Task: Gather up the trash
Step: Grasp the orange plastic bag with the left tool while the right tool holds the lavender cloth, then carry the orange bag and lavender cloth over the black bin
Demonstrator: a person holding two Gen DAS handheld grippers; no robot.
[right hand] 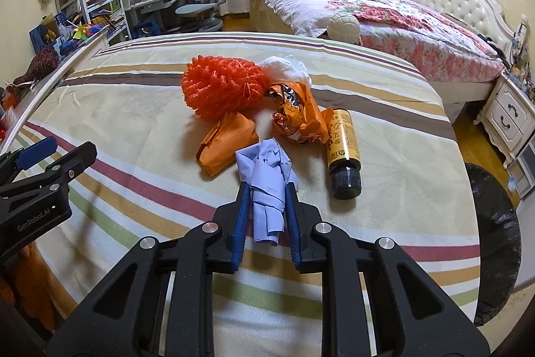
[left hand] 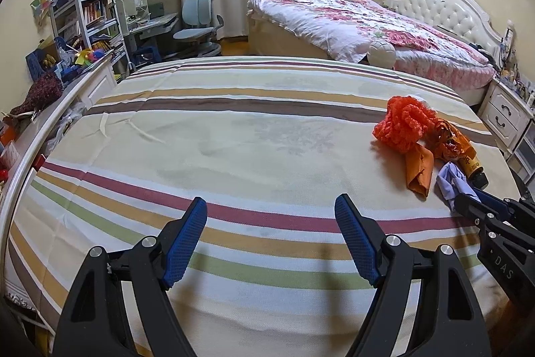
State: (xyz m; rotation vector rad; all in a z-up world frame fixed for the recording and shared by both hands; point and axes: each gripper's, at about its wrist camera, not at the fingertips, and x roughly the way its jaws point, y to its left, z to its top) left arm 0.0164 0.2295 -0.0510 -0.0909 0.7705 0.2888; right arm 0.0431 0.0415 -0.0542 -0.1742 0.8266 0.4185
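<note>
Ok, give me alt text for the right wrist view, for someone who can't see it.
The right claw is shut on a crumpled pale-blue paper lying on a striped bedsheet. Just beyond lie an orange mesh ball, a folded orange paper, an orange foil wrapper and a yellow-labelled bottle on its side. The left claw shows at the left edge.

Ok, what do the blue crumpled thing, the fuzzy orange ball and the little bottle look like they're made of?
The blue crumpled thing, between the right hand-held gripper's pads, looks like matte paper: sharp creases and flat folded flaps. The fuzzy orange ball looks like foam or plastic netting, loopy and bright, though yarn is possible. The bottle is dark and glossy, glass or plastic, with a yellow printed label and ribbed black cap.
</note>
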